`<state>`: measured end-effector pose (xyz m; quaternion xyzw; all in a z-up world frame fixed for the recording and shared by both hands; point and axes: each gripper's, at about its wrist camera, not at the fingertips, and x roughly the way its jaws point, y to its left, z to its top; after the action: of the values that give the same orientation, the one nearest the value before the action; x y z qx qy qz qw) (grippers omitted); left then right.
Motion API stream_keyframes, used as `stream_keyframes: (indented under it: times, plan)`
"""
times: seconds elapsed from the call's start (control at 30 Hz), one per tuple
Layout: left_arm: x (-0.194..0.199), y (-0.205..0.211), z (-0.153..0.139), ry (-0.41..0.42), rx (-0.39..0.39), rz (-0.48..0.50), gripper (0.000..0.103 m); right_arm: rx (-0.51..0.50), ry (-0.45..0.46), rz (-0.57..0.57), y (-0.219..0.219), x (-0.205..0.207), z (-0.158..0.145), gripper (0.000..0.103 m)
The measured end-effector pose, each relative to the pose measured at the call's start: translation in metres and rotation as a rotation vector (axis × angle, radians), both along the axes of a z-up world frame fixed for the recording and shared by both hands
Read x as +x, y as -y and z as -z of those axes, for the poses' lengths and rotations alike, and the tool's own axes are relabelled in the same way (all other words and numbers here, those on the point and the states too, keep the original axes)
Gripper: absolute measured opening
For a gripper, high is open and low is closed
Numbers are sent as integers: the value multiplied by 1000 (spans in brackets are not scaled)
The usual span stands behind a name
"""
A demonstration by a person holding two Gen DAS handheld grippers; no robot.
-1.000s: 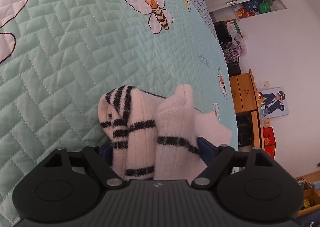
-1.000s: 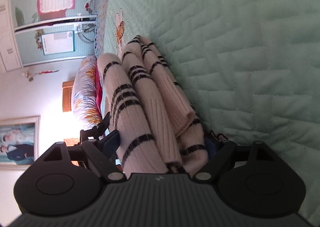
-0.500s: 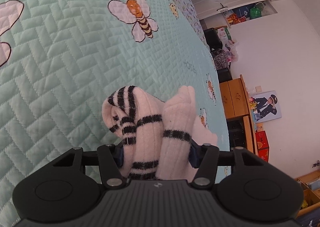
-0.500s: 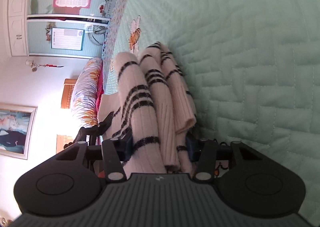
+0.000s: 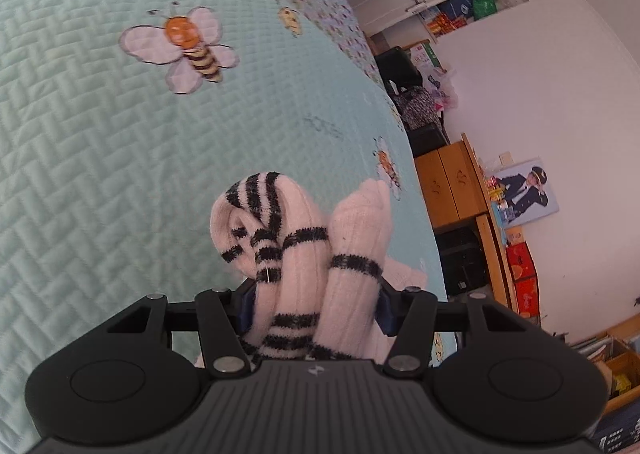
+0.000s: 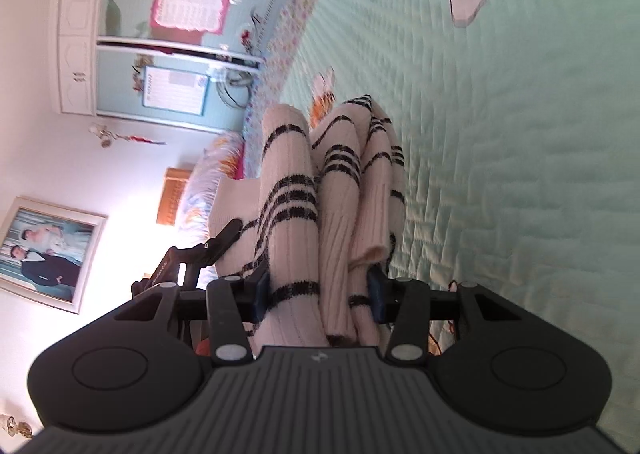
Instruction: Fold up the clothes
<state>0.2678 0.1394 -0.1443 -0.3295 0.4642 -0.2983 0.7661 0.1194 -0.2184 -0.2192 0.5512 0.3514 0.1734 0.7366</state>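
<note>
The bed (image 5: 100, 174) lay under a mint quilted cover stitched in a herringbone pattern, with cartoon bees (image 5: 188, 48) printed on it and a floral border along the far edge. Past the edge in the left view stood a white wall, a wooden cabinet (image 5: 452, 190), a portrait photo (image 5: 524, 194) and stacked red boxes (image 5: 520, 278). The right view showed a white wardrobe (image 6: 160, 42) with posters on its mirrored doors, a framed photo (image 6: 44, 254) on the wall and a flowered pillow (image 6: 208, 182) by the headboard.

The sweater (image 5: 304, 254), cream with black stripes, was bunched into thick folds and held off the cover. The left gripper (image 5: 312, 306) clenched one bunch, blue pads pressing both sides. The right gripper (image 6: 318, 294) clenched another bunch (image 6: 320, 214), pads likewise pressed into the knit. The left gripper's frame (image 6: 192, 254) showed just beside the sweater in the right view.

Against a second earlier: both pairs of jaws then stood wide with the knit loose between them; they had since closed in on it. The sweater then lay on the cover; it had since been lifted, with more bed and room showing beyond it in both views. The big bee sat lower and further left in the left view than before
</note>
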Motion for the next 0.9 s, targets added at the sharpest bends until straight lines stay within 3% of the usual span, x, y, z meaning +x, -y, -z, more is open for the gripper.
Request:
stream_keyframes:
  times: [0.27,0.5,0.7,0.9]
  plan:
    - [-10,118,-41,68,-29,140,54,-15,102,166,88,-59,-41,47]
    - [-1,268,-61,93,-43,293,54,-51,180,356,200,-105,-71,46]
    - [19,401,-49,84,-44,379,54,-99,196,480,296,-118,-78,45]
    - [52,492,-7,51,-15,407,54,-108,157,561,383,-96,-48,45]
